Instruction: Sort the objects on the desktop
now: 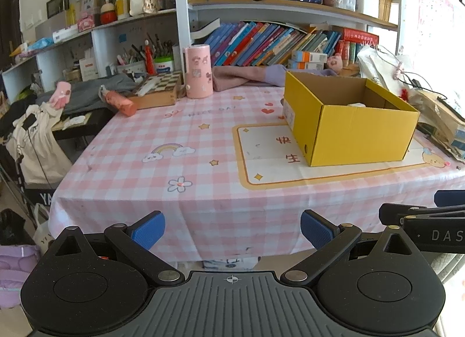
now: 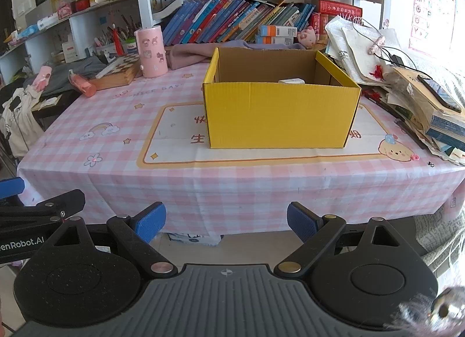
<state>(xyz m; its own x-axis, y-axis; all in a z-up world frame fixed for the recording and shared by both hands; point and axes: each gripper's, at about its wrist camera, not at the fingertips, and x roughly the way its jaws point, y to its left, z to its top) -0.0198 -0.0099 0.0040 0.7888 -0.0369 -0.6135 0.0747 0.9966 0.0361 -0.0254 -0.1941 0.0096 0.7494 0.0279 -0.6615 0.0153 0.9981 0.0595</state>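
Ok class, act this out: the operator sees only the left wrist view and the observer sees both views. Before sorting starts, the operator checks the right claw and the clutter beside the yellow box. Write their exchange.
Operator: I only catch the side of the right claw. Is it open or shut?
Observer: It is open. Its blue pads stand wide apart with nothing between them.
Operator: The book stack right of the yellow box is cut off at my edge. Is anything on top?
Observer: Yes, a dark phone lies flat on top of it, so take care when working near that pile.
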